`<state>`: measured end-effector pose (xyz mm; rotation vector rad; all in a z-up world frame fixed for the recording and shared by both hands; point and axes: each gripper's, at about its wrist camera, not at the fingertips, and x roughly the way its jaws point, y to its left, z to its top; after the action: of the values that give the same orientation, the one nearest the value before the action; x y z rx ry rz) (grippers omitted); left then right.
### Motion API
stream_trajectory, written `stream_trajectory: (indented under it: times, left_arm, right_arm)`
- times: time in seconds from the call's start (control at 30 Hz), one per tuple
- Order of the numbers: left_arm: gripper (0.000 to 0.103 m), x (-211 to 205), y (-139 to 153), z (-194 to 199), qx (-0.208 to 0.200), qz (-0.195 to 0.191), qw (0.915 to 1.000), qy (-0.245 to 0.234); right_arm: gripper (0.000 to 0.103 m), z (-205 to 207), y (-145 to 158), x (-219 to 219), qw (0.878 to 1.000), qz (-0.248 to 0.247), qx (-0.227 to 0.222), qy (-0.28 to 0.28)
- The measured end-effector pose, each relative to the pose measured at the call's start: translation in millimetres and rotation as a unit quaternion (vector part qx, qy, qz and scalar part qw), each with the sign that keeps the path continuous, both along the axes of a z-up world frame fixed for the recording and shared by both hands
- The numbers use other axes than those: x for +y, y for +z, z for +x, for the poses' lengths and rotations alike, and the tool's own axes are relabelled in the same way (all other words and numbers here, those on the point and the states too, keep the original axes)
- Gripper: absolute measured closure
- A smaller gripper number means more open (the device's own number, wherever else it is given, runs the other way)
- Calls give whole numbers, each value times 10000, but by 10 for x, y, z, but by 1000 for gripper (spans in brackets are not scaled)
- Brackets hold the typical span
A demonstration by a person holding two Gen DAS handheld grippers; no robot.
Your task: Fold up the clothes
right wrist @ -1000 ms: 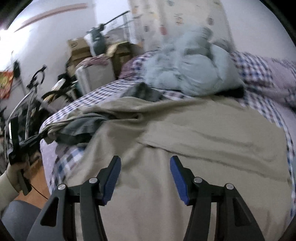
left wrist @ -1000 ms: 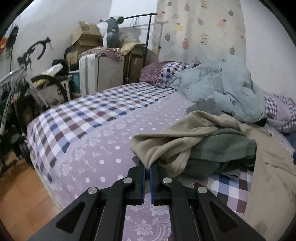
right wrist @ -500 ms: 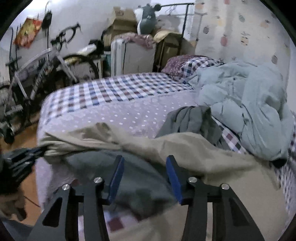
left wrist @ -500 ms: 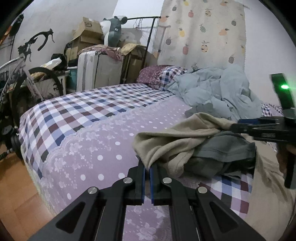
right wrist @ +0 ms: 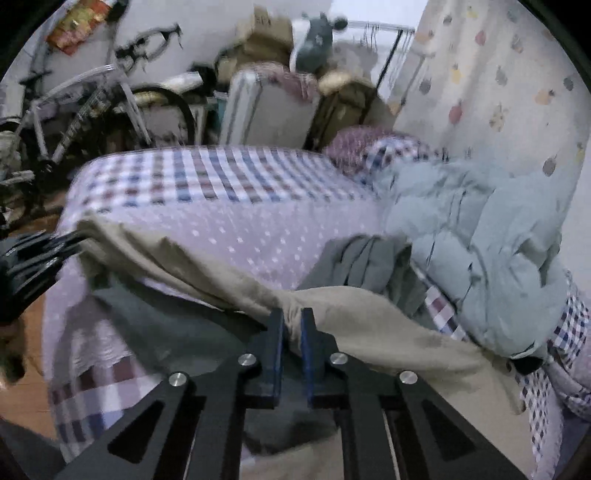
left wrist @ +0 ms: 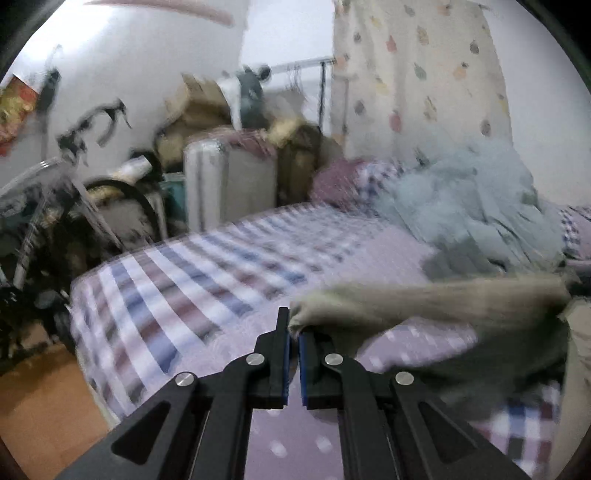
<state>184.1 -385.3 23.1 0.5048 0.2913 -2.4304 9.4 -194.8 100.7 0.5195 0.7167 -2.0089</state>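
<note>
While most of both views is taken up by the bed point(right wrist: 229, 206), with its lilac dotted and plaid sheet, the clothes lie toward its near edge. A pale blue-grey quilt point(right wrist: 476, 236) is heaped at the head end by the patterned pillow point(right wrist: 365, 147), under a fruit-print curtain point(right wrist: 491, 85). Beyond the far side of the bed stand a white suitcase point(right wrist: 266, 110), cardboard boxes point(right wrist: 266, 29) and a bicycle point(right wrist: 92, 107) against the wall.

The beige garment point(right wrist: 373, 317) is the largest of the clothes: it lies spread over the near right part of the bed, and one edge of it is drawn out as a taut band toward the left. A dark green garment point(right wrist: 173, 325) lies under that band (partly covered by it), and a grey garment point(right wrist: 369, 262) is bunched just beside the quilt.

The right gripper point(right wrist: 291, 328) has just been closing, and its blue pads now pinch a fold of the beige band. The left gripper point(left wrist: 293, 332) is pressed together on the band's far corner; from the left wrist the cloth runs off to the right, heavily blurred. From the right wrist that gripper shows at the left edge, with the corner of beige cloth at its tips.
</note>
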Motion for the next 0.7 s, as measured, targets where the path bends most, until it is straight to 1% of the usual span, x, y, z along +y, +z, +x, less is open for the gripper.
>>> stream_trajectory:
  times: [0.07, 0.13, 0.17, 0.23, 0.27, 0.3, 0.33, 0.4, 0.43, 0.47, 0.5, 0.53, 0.57, 0.6, 0.63, 0.7]
  left_arm:
    - [99, -4, -26, 44, 12, 33, 10000, 2]
    - [98, -5, -60, 95, 22, 91, 10000, -5]
    - [96, 4, -114, 150, 11, 240, 9997, -37]
    - [84, 1, -256, 290, -22, 638, 9979, -57]
    - [68, -20, -342, 383, -16, 916, 9958, -79]
    - [55, -44, -427, 484, 12, 1204, 9927, -86]
    - [51, -75, -513, 609, 107, 1522, 9883, -47]
    - [38, -131, -648, 824, 327, 2072, 9778, -2]
    - [35, -174, -698, 915, 465, 2351, 9709, -7]
    - [33, -224, -748, 1008, 626, 2655, 9621, -29]
    - [33, -287, -788, 1091, 822, 2979, 9510, -83]
    - [33, -329, -797, 1126, 929, 3143, 9447, -88]
    - [31, -378, -804, 1159, 1060, 3325, 9371, -112]
    - [28, -433, -802, 1180, 1239, 3530, 9272, -181]
    - [27, -469, -792, 1170, 1346, 3664, 9203, -254]
    - [26, -567, -755, 1090, 1530, 4013, 9018, -480]
  right_arm:
    - [95, 105, -11, 143, 9995, 1, -130, 295]
    - [95, 192, -137, 213, 9972, 339, -325, 584]
    - [95, 216, -204, 228, 9959, 503, -373, 657]
    - [95, 245, -334, 244, 9932, 800, -419, 737]
    - [94, 245, -376, 249, 9923, 885, -445, 740]
    - [94, 227, -390, 252, 9922, 911, -478, 703]
    - [93, 204, -396, 255, 9923, 922, -512, 654]
    - [92, 171, -392, 260, 9926, 902, -589, 556]
    - [89, 149, -383, 260, 9927, 888, -649, 498]
    - [88, 136, -369, 273, 9926, 868, -714, 455]
    - [83, 130, -346, 292, 9925, 829, -785, 437]
    - [77, 126, -320, 312, 9923, 783, -858, 427]
    - [73, 138, -288, 336, 9923, 722, -916, 429]
    - [67, 145, -253, 364, 9922, 637, -981, 427]
    - [63, 146, -218, 393, 9921, 546, -1053, 420]
    - [62, 172, -159, 431, 9920, 433, -1116, 391]
